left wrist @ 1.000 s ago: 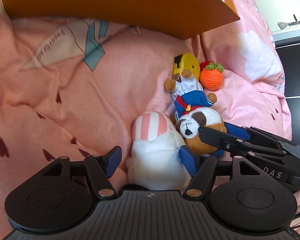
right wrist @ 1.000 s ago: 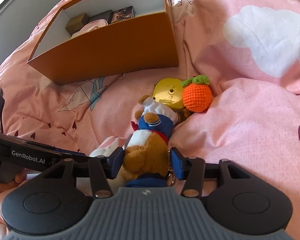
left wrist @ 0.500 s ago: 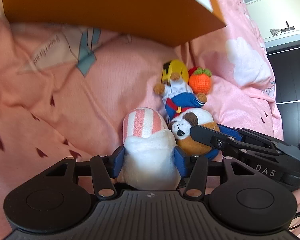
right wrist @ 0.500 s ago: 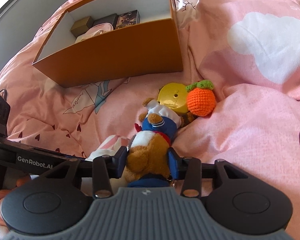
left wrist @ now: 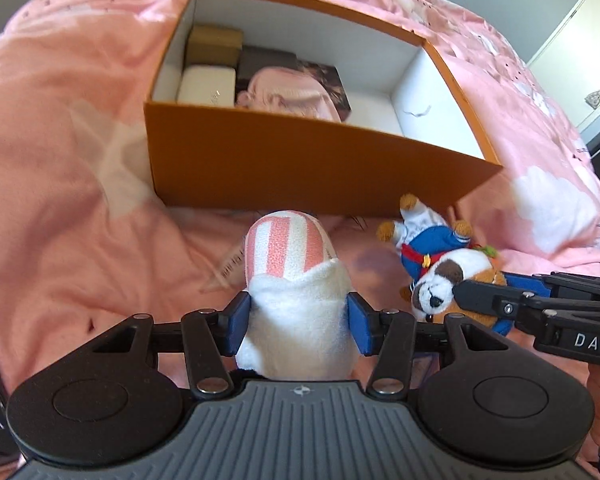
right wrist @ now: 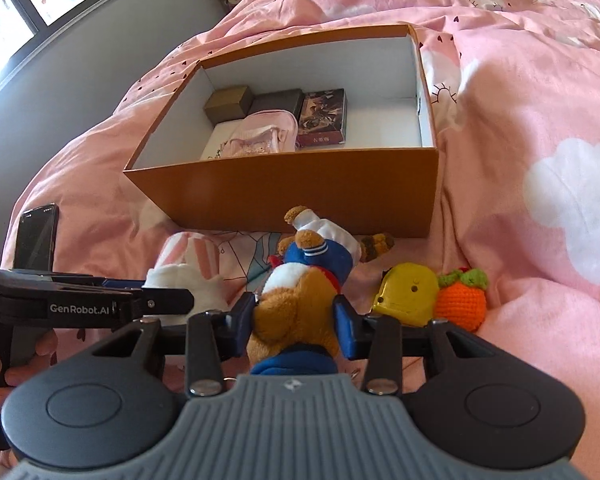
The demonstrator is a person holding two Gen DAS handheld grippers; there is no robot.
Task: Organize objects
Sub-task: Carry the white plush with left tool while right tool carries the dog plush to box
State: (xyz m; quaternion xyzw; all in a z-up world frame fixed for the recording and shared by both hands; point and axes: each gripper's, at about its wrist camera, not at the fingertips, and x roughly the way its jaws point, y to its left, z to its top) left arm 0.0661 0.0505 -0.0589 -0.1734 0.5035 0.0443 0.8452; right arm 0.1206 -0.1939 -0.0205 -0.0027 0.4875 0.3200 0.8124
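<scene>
My left gripper [left wrist: 299, 320] is shut on a white plush with a pink-striped top [left wrist: 290, 280] and holds it above the bedspread, in front of the orange box [left wrist: 300, 160]. My right gripper [right wrist: 295, 320] is shut on a brown plush dog in a blue sailor suit [right wrist: 300, 280], also lifted. The dog also shows at the right of the left wrist view [left wrist: 440, 272]. The white plush shows at the left of the right wrist view [right wrist: 188, 276]. The box [right wrist: 284, 196] is open and holds small boxes, a pink pouch [right wrist: 260, 136] and a card box.
A yellow toy [right wrist: 408, 296] and a crocheted orange [right wrist: 462, 300] lie on the pink bedspread [right wrist: 520, 160] right of the dog. A phone [right wrist: 36, 236] stands at the left. The box's right half shows bare white floor [left wrist: 376, 108].
The left gripper closed on the striped plush. Both grippers then rose with their plushes, and the open top of the orange box came into view.
</scene>
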